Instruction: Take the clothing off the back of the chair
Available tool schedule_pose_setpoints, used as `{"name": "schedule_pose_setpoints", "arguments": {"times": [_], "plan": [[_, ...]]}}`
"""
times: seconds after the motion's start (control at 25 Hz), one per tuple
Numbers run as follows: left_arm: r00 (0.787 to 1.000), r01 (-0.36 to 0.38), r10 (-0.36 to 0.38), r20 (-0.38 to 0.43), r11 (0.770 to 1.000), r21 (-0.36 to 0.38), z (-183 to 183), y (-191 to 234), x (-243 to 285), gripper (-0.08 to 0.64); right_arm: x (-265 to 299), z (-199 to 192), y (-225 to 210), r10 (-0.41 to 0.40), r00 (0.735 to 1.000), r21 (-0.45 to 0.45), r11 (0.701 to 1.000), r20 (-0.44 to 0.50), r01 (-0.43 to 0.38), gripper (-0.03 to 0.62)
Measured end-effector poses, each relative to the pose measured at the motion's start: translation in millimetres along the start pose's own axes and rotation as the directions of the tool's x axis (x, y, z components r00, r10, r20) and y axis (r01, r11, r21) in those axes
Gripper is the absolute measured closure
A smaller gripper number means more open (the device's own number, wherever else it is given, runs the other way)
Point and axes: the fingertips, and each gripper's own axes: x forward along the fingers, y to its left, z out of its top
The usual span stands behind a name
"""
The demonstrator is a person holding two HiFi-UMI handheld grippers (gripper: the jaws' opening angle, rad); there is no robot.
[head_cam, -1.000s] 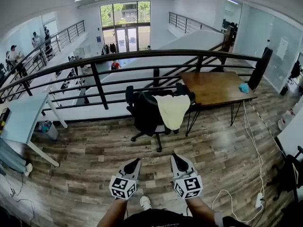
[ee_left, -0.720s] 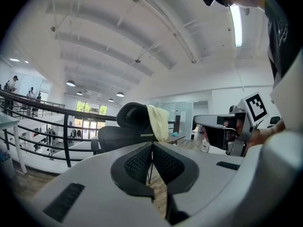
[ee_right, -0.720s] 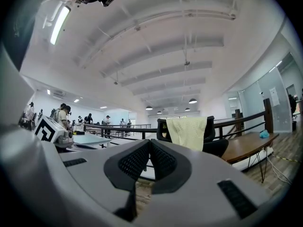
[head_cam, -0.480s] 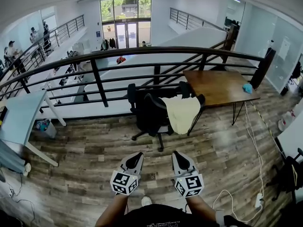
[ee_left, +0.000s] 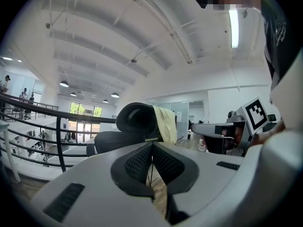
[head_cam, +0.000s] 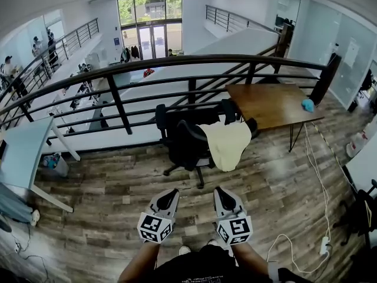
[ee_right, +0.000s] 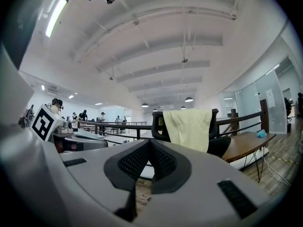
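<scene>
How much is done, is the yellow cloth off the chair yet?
Nothing is done: the yellow clothing still hangs over the back of the black chair. In hand, nothing: the left gripper and right gripper are shut, empty, short of it. Left: reach, grip the clothing, lift it off.

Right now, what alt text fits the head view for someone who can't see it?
A pale yellow garment hangs over the back of a black office chair beside a wooden table, in front of a dark railing. At the bottom, the left gripper and right gripper, both shut and empty, point toward the chair without reaching it.
</scene>
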Motion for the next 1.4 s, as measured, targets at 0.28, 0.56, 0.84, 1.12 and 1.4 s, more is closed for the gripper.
{"name": "schedule_pose_setpoints", "arguments": {"times": [0.28,0.56,0.84,1.12,1.4], "plan": [[1.0,-0.015,0.015,0.017,1.0,-0.001,7.2,-1.0,22.3,0.548,18.3,-2.2,-14.3,0.037,0.999,-0.058,0.998,-0.016,-0.038,0.571],[0.998,-0.049,0.049,0.038,0.999,-0.008,16.0,-0.1,44.5,0.548,29.6,4.5,-36.4,0.073,0.997,-0.096,0.993,-0.014,-0.074,0.571],[0.997,-0.069,0.069,0.029,0.998,-0.007,17.8,-7.8,68.8,0.548,38.8,16.7,-52.0,0.116,0.993,-0.141,0.983,0.003,-0.115,0.571],[0.994,-0.105,0.105,0.024,0.994,-0.003,18.0,-7.9,88.3,0.548,52.2,15.9,-71.3,0.146,0.989,-0.155,0.978,0.01,-0.142,0.571],[0.992,-0.124,0.124,0.02,0.992,0.009,18.5,-17.4,106.6,0.548,53.5,10.1,-88.6,0.178,0.984,-0.153,0.972,-0.003,-0.176,0.571]]}}
